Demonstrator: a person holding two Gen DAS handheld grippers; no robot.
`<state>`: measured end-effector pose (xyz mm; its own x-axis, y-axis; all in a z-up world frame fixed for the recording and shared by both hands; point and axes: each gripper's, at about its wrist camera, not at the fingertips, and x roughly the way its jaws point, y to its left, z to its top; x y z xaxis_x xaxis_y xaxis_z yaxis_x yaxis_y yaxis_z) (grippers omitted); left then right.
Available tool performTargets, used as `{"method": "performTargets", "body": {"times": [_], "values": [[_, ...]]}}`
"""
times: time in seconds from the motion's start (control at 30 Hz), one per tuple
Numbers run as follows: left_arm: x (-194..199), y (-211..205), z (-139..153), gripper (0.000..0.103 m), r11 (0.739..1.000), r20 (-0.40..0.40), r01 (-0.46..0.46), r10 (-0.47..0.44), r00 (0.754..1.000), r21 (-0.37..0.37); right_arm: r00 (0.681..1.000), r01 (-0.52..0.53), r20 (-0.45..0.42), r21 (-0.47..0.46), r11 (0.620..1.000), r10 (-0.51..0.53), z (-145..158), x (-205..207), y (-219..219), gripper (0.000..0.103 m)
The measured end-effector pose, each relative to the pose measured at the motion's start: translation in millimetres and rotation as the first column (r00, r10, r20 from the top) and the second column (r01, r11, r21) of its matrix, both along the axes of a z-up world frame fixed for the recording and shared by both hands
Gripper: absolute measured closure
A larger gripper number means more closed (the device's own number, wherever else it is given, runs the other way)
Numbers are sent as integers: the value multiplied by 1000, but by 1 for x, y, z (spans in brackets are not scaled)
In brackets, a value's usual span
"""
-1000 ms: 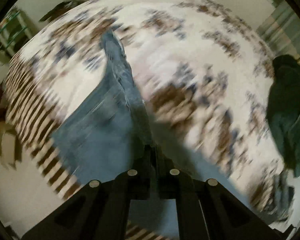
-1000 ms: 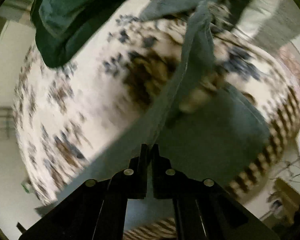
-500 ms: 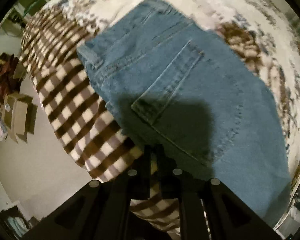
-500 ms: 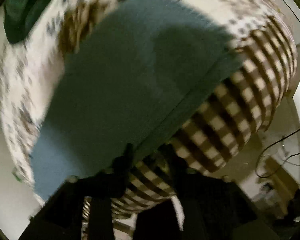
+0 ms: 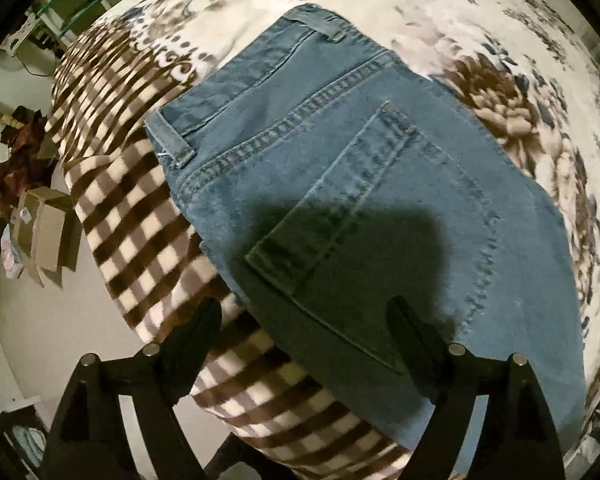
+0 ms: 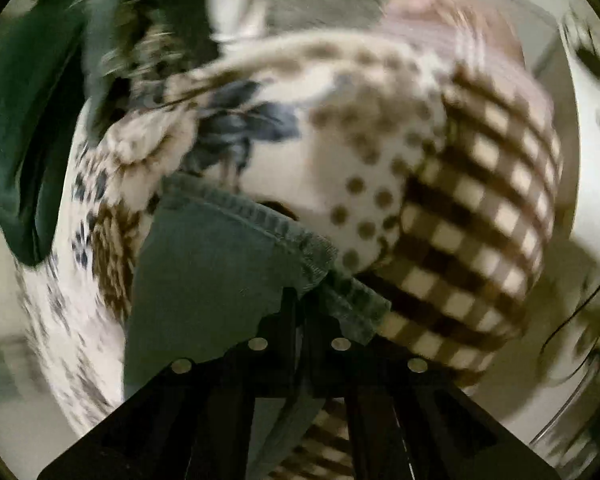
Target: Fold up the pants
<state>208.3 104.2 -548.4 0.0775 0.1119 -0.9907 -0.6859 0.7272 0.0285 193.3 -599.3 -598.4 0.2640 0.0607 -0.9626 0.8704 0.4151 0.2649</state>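
Observation:
Blue jeans lie flat on a bed, back pocket and waistband up, near the bed's checkered edge. My left gripper is open and empty, its fingers spread just above the jeans' lower edge. In the right wrist view the hem end of the jeans lies on the bed. My right gripper is shut on the jeans' hem edge; the view is blurred by motion.
The bed has a floral blanket with a brown checkered border that hangs over the edge. Dark green clothes lie at the far left of the right wrist view. Cardboard boxes stand on the floor beside the bed.
My left gripper has opened and let go of the jeans, which now lie flat. My right gripper has swung along the bed's edge and now grips the hem.

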Motion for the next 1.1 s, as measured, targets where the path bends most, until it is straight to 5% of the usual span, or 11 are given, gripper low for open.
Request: {"method": "performTargets", "body": {"times": [0.17, 0.27, 0.33, 0.4, 0.63, 0.73, 0.77, 0.8, 0.83, 0.9, 1.1], "values": [[3, 2, -5, 19, 1000, -21, -1, 1, 1000, 8, 999, -39, 4, -65, 997, 39, 35, -18, 7, 101], [1, 4, -7, 19, 1000, -17, 1, -1, 1000, 4, 997, -65, -37, -25, 998, 64, 22, -21, 5, 101], [-4, 10, -6, 19, 1000, -16, -1, 1, 1000, -7, 995, -64, -78, 49, 997, 68, 4, -24, -1, 89], [-9, 20, -5, 19, 1000, -9, -9, 9, 1000, -26, 999, -30, -31, 105, 994, 33, 1, -30, -4, 71], [-32, 77, -20, 19, 988, 44, -113, 118, 992, -102, 1000, 19, -9, 252, 968, -17, -18, -42, 37, 67], [-42, 109, -38, 21, 963, 90, -189, 209, 974, -190, 999, 36, -26, 296, 954, -30, -41, -42, 61, 50], [-45, 116, -42, 26, 955, 110, -204, 231, 967, -216, 999, 49, -30, 316, 947, -41, -50, -42, 68, 50], [-47, 125, -43, 51, 946, 151, -211, 253, 956, -246, 998, 62, -26, 317, 946, -56, -54, -43, 73, 50], [-49, 131, -41, 61, 945, 168, -217, 262, 950, -246, 997, 71, -16, 308, 949, -69, -55, -42, 78, 52], [-52, 141, -35, 72, 950, 180, -201, 247, 952, -239, 996, 78, 17, 271, 960, -86, -49, -42, 84, 93], [-69, 172, -25, 80, 940, 206, -212, 271, 940, -267, 999, 43, -4, 188, 981, -43, -19, -35, 95, 95]]}}
